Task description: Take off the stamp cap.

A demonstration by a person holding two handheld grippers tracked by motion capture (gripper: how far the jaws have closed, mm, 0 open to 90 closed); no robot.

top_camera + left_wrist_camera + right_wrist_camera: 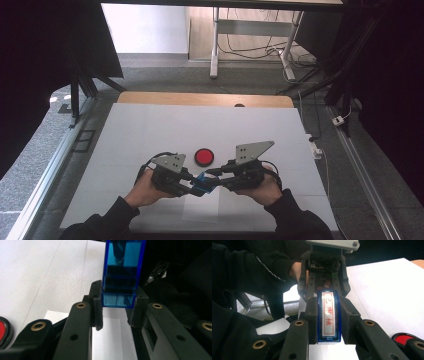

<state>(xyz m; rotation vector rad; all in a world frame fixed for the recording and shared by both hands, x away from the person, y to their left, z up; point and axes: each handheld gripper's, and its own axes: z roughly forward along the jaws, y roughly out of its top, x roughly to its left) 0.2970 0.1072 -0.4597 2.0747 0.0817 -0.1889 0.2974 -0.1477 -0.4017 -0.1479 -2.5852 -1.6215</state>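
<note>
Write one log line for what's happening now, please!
left gripper: shut on blue stamp | right gripper: shut on blue stamp | red ink pad: on table

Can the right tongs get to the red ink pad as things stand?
Probably not yet: the right tongs are shut on the blue stamp, which the left tongs also clamp. The red ink pad sits close beyond them, with bare table between.

We are seeing a translucent blue stamp (pixel 329 315) showing a white face with red characters and a red border, black grippers, and at two o'clock a red ink pad (pixel 204 156) rimmed black
</note>
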